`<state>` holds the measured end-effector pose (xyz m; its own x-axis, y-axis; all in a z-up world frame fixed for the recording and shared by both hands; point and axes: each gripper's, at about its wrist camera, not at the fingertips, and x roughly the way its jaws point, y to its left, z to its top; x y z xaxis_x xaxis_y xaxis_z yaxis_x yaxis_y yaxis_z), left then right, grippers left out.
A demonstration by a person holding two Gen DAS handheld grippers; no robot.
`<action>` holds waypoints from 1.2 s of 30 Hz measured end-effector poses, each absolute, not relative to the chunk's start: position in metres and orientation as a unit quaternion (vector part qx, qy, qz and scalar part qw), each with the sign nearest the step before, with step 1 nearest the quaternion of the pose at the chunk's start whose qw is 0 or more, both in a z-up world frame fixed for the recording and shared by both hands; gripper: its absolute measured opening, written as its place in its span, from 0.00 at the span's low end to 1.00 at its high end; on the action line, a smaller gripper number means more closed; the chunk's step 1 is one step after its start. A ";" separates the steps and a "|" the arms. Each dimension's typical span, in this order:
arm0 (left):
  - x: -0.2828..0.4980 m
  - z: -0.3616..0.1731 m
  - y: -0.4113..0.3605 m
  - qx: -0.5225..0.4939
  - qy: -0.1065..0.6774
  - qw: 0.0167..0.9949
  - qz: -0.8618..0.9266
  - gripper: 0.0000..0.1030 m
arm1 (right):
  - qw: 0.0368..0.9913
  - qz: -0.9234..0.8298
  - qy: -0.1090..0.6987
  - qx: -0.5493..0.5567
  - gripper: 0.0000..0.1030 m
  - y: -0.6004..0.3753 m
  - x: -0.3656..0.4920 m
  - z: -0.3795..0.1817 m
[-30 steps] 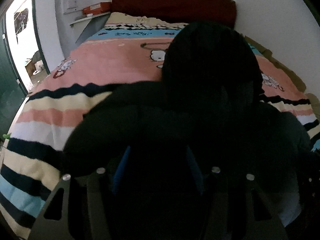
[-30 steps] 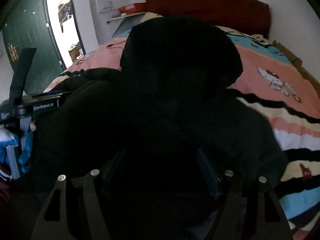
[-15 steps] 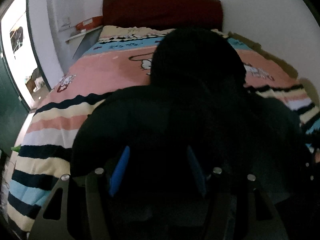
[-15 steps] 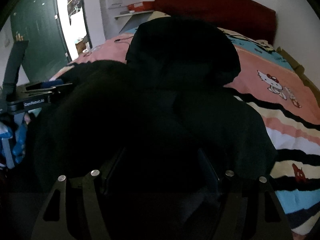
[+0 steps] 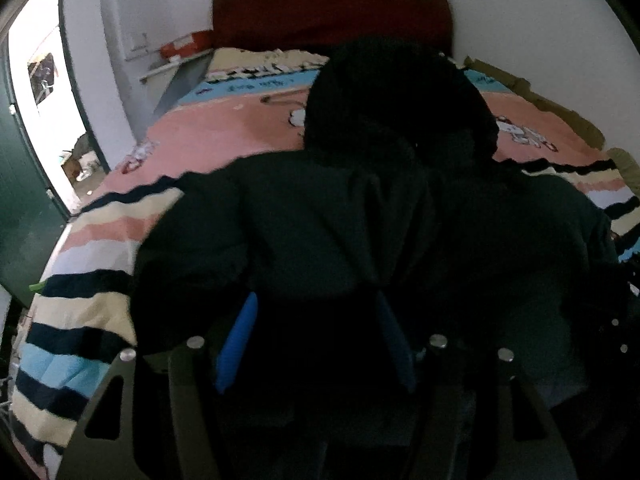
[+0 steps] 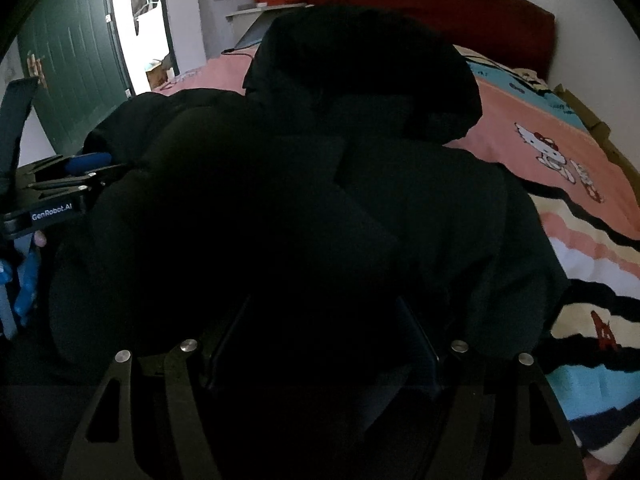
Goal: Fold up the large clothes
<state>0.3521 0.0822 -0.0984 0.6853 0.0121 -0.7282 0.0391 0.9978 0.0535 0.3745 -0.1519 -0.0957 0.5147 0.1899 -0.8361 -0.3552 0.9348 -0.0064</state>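
A large black hooded jacket (image 5: 360, 216) lies spread on the bed, hood toward the headboard; it also fills the right wrist view (image 6: 320, 184). My left gripper (image 5: 316, 312) has its blue fingers (image 5: 236, 340) wide apart, with the jacket's near edge bunched between and over them. My right gripper (image 6: 324, 320) also has its fingers apart, with dark cloth lying between them; the tips are hidden in the fabric. The left gripper shows at the left edge of the right wrist view (image 6: 80, 168), at the jacket's left side.
The bed has a striped pink, cream, blue and black cartoon-cat cover (image 5: 92, 280) and a dark red headboard (image 5: 332, 16). A wall shelf with an orange box (image 5: 184, 46) is at the far left. A green door (image 6: 68, 60) stands open at left.
Both grippers have drawn back and risen slightly, so more of the jacket and bed shows. The jacket's near part has bunched up toward the hood. The finger gaps look unchanged.
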 end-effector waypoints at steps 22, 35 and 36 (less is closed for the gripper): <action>0.336 -0.105 0.049 0.090 0.388 0.917 -0.012 0.59 | 0.860 0.146 0.483 -0.074 0.73 -0.173 0.371 -0.102; 0.324 -0.101 0.046 0.099 0.394 0.914 -0.005 0.59 | 0.864 0.136 0.482 -0.057 0.73 -0.182 0.361 -0.098; 0.322 -0.100 0.046 0.098 0.394 0.914 -0.007 0.59 | 0.864 0.134 0.482 -0.057 0.73 -0.182 0.360 -0.096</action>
<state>0.3219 0.0460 -0.0999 0.6897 0.0650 -0.7212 0.0891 0.9808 0.1737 0.3596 -0.1819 -0.0961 0.4993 0.1779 -0.8480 -0.2868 0.9575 0.0319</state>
